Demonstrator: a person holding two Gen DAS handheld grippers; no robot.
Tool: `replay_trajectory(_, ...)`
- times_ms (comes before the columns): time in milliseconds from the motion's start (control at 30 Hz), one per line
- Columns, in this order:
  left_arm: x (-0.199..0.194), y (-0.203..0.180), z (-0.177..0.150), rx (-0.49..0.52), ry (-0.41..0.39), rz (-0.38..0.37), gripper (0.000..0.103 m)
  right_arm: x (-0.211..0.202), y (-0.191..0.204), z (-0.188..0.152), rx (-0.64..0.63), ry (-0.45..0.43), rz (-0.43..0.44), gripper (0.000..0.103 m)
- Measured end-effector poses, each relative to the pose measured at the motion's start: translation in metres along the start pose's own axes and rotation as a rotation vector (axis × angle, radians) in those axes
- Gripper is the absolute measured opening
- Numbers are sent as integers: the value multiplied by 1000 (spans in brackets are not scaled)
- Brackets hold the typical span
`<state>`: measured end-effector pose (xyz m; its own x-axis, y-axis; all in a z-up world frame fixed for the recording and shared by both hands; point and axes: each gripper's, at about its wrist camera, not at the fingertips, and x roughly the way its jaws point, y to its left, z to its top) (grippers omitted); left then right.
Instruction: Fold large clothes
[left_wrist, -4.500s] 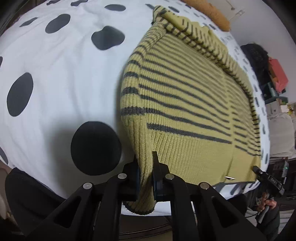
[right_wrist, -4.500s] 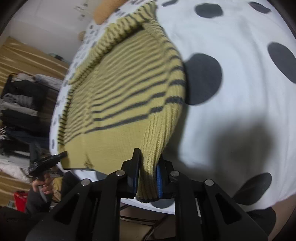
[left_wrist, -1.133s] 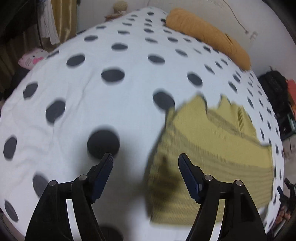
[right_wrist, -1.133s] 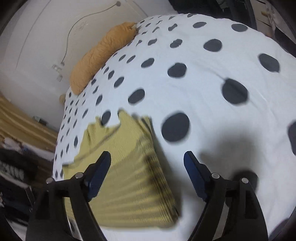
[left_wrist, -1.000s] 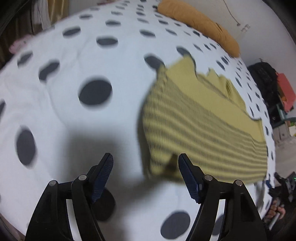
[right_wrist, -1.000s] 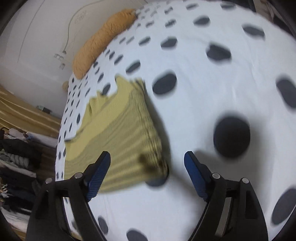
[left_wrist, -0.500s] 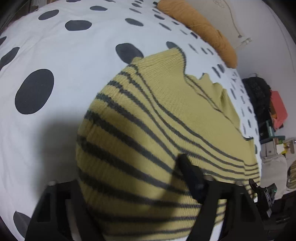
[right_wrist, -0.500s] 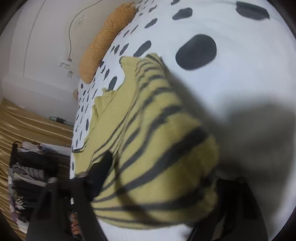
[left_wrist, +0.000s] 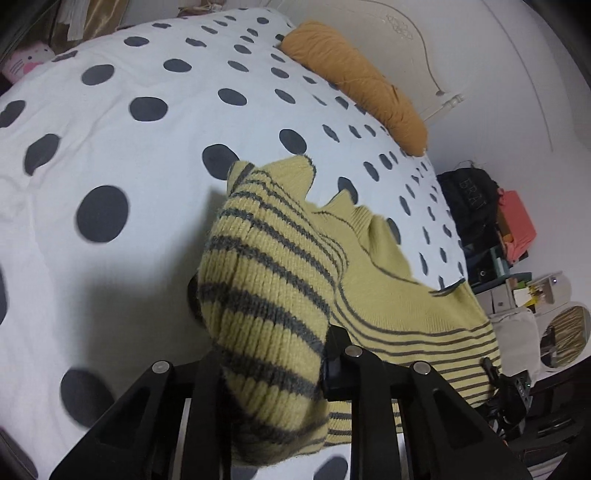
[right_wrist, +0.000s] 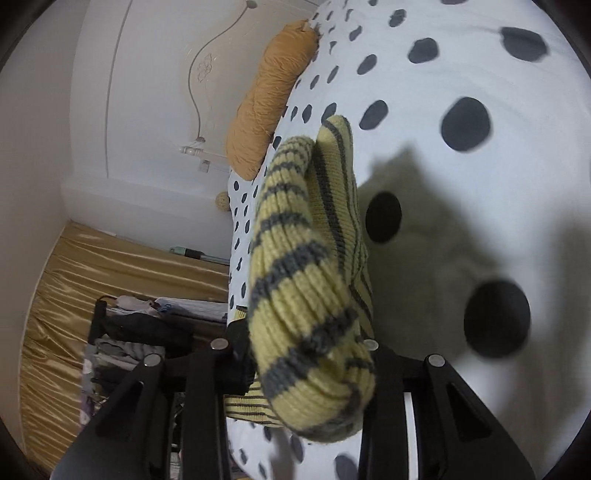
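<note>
A yellow knit sweater with grey stripes lies folded on a white bedspread with dark dots. My left gripper is shut on a thick fold of the sweater at its left end and lifts it off the bed. My right gripper is shut on a thick fold of the same sweater at its right end, raised above the bedspread. The fabric bulges over the jaws and hides the fingertips in both views.
An orange pillow lies at the head of the bed, also in the right wrist view. A black bag and red box stand beside the bed. A clothes rack and gold curtain are on the other side.
Both grippers, open above the folded sweater a second ago, came down onto its two ends, closed on thick folds, and now lift them off the bed.
</note>
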<state>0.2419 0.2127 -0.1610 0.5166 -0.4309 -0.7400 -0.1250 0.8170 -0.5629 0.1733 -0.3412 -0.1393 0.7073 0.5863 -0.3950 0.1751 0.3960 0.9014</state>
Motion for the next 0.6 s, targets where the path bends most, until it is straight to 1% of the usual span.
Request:
replay_trajectory(67,-23,13,-23,-30,32,-14,21,-22,-7,-22,58,28,9,33)
replay_trajectory(133,-34,34,-53,-40,78,15,23,-38,-20,-45,120,72,-3,34)
replay_trajectory(167,-29,57,-73,-69,130,50,25,-48,-31,-58,124,81,-58,34)
replay_trajectory(200,-20,76,-87,-107,178,76,25,-54,-45,-70,124,96,-133,36)
replay_trajectory(233,-10,99,-99,-165,219,101,29,-56,-69,-82,138,134,-229,42)
replay_trajectory(267,-4,125,-108,-249,231,58,36,-56,-89,-89,156,163,-310,43)
replay_trajectory(300,-7,149,-112,-362,207,-51,36,-59,-106,-92,176,176,-347,37)
replay_trajectory(333,-13,162,-111,-436,188,-90,35,-68,-119,-93,229,161,-263,38)
replay_trajectory(367,-26,169,-106,-468,150,-67,34,-77,-120,-92,261,141,-256,40)
replay_trajectory(400,-44,169,-95,-440,86,4,34,-86,-116,-88,265,116,-277,41)
replay_trajectory(433,-60,167,-85,-399,33,77,30,-100,-105,-82,227,74,-321,43)
replay_trajectory(467,-78,165,-71,-361,-17,153,30,-109,-96,-77,187,40,-354,43)
replay_trajectory(500,-88,162,-61,-348,-38,160,30,-120,-81,-70,124,-14,-400,44)
replay_trajectory(533,-95,157,-53,-332,-54,147,30,-125,-69,-65,75,-43,-417,45)
replay_trajectory(567,-100,144,-43,-290,-69,134,30,-124,-53,-58,16,-54,-412,45)
replay_trajectory(600,-98,130,-37,-244,-62,129,30,-118,-39,-53,-32,-56,-391,45)
